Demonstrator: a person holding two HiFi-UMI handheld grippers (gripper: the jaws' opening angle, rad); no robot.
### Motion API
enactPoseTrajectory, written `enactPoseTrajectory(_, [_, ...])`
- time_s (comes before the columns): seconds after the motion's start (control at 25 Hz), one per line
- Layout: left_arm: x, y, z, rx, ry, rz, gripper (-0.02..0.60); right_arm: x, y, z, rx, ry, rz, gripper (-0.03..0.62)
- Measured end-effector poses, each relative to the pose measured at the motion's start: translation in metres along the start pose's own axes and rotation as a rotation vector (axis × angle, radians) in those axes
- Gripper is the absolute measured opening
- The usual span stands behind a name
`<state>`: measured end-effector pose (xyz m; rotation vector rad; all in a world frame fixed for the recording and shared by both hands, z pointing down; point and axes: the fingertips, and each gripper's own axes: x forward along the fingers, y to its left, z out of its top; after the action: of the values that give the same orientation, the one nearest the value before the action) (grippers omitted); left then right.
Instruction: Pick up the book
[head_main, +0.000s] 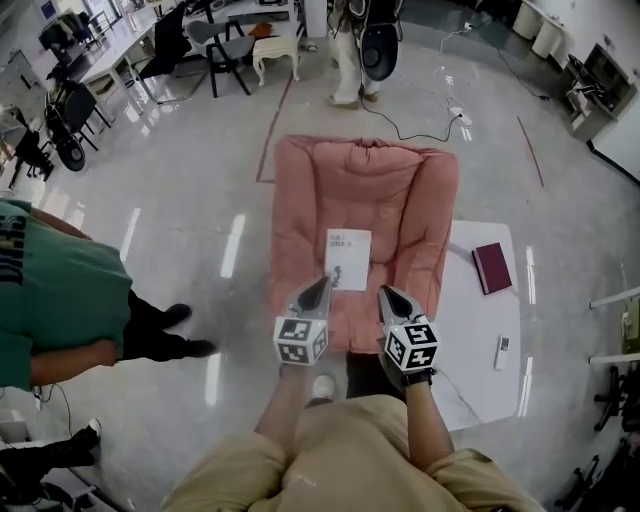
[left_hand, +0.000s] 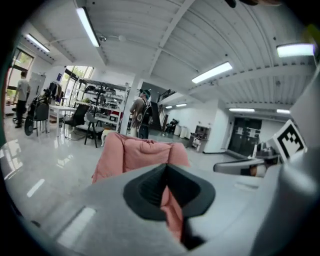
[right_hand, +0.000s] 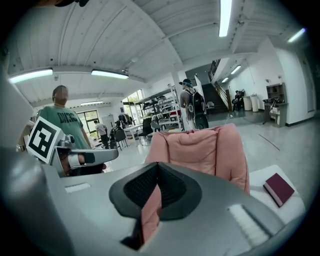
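Head view puts us in the approach: left gripper (head_main: 319, 288) and right gripper (head_main: 389, 296), jaws closed on nothing, near the white book (head_main: 348, 258) on the armchair (head_main: 340, 190); next we must open them.

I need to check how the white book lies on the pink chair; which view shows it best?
The head view: the white book lies flat on the pink chair's seat, seen from above. Both gripper views show only the chair's back; the book is hidden.
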<state>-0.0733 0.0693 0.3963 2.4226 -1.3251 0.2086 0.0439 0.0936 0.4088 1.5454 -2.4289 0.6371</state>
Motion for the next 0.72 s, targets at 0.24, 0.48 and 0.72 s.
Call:
enactPoseTrajectory(0.24, [0.075,0.024,-0.038,-0.055,0.13,0.008,0.002,0.062,-0.056,-0.03,0.094,0.125,0.021,0.003])
enactPoseTrajectory(0.48, [0.139,0.057,-0.09,-0.091,0.244,0.037,0.002,0.125,-0.11,-0.089,0.156,0.262,0.021,0.005])
enactPoseTrajectory(0.72, [0.179,0.093,-0.143,-0.143,0.35,0.078,0.003,0.178,-0.136,-0.144,0.211,0.393,0.06,0.005])
